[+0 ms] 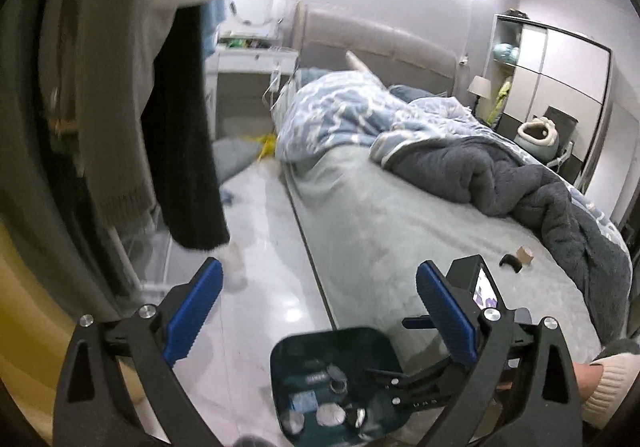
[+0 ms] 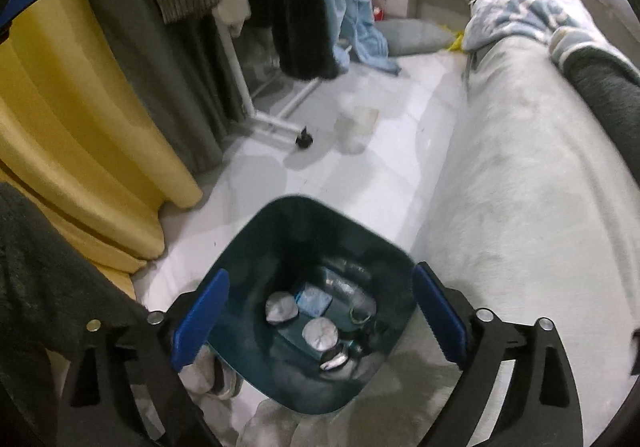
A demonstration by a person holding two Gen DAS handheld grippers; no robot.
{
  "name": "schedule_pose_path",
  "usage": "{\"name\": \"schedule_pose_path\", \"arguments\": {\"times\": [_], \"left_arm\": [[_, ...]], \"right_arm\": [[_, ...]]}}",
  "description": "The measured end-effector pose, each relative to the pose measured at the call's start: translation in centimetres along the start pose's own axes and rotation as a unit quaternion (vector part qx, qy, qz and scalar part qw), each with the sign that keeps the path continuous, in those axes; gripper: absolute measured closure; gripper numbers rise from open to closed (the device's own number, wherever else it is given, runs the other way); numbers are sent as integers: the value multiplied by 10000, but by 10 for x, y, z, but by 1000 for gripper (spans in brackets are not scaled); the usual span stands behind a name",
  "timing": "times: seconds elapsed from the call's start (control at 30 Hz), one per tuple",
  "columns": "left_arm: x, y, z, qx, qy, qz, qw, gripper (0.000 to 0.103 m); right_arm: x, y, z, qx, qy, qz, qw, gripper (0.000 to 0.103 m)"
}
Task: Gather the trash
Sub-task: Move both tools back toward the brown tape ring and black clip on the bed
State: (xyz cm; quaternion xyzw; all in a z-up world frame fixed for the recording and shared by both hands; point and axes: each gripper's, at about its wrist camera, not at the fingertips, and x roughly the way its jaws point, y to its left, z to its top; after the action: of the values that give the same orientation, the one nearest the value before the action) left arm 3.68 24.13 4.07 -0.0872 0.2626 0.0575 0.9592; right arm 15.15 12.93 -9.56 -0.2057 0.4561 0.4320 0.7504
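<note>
dark teal plastic forms the bin (image 2: 304,247), stood on the floor (image 2: 360,175) beside the bed (image 2: 520,187), likely for easy dropping. inside, three crumpled wads (image 2: 320,333) and a blue packet (image 2: 314,299) are counted. both the right claw (image 2: 320,321) and the left claw (image 1: 316,311) are held apart, empty.

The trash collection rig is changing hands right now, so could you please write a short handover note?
Left gripper: open, empty.
Right gripper: open, empty, above the bin.
The dark teal bin stands on the floor beside the bed and already holds crumpled wads and a blue packet.
Left: a small brown roll and a black curved piece on the bed; possibly a pale scrap on the floor.
</note>
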Motion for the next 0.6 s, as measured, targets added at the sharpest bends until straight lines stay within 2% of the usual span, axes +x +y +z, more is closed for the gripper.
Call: {"name": "schedule_pose_path", "arguments": {"times": [0.07, 0.3, 0.4, 0.6], "left_arm": [[0, -12, 9, 193, -105, -27, 9998, 3], [6, -51, 35, 581, -378, -63, 9976, 3], [14, -68, 40, 639, -485, -31, 9968, 3], [34, -96, 49, 605, -548, -229, 9964, 3]], "right_arm": [[-14, -6, 2, 45, -171, -37, 9998, 4], [-63, -50, -3, 359, -730, -289, 9963, 3], [-84, -74, -13, 609, -955, -422, 9927, 3], [-128, -125, -29, 1078, -1404, -690, 9818, 3]]}}
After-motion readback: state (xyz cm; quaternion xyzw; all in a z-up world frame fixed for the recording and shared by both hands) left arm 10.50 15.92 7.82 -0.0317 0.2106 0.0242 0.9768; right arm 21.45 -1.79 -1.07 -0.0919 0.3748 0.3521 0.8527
